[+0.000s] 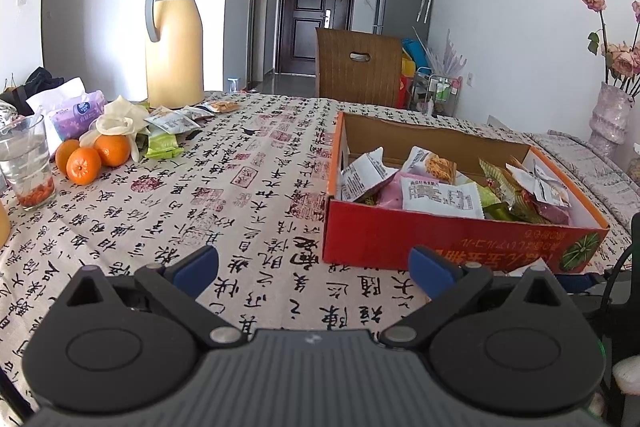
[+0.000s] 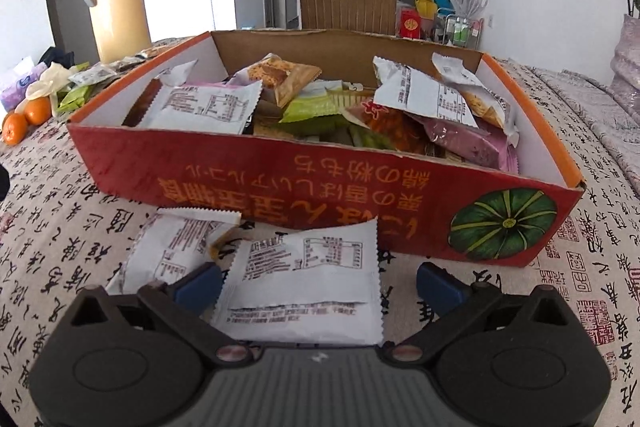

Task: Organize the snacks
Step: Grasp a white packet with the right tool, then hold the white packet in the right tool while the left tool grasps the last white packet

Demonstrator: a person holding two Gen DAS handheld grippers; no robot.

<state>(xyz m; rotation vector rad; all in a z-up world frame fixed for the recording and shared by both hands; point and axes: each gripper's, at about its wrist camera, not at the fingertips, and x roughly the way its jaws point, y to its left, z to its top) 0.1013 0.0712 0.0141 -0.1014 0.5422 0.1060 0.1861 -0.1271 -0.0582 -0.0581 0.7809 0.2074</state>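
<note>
A red cardboard box point(image 1: 440, 239) point(image 2: 280, 183) holding several snack packets stands on the patterned tablecloth. In the right wrist view two white snack packets lie flat in front of the box: one point(image 2: 308, 287) between my open fingers, another point(image 2: 168, 247) just left of it. My right gripper point(image 2: 318, 285) is open around the nearer packet without closing on it. My left gripper point(image 1: 314, 271) is open over bare cloth, left of the box's near corner, holding nothing. More loose packets point(image 1: 172, 127) lie at the far left near the jug.
A yellow thermos jug point(image 1: 174, 43) stands at the back left. Three oranges point(image 1: 90, 157), a glass point(image 1: 26, 167), tissues point(image 1: 76, 113) and a white glove point(image 1: 120, 119) crowd the left edge. A vase of dried roses point(image 1: 610, 107) stands right; a wooden chair point(image 1: 358, 67) stands behind the table.
</note>
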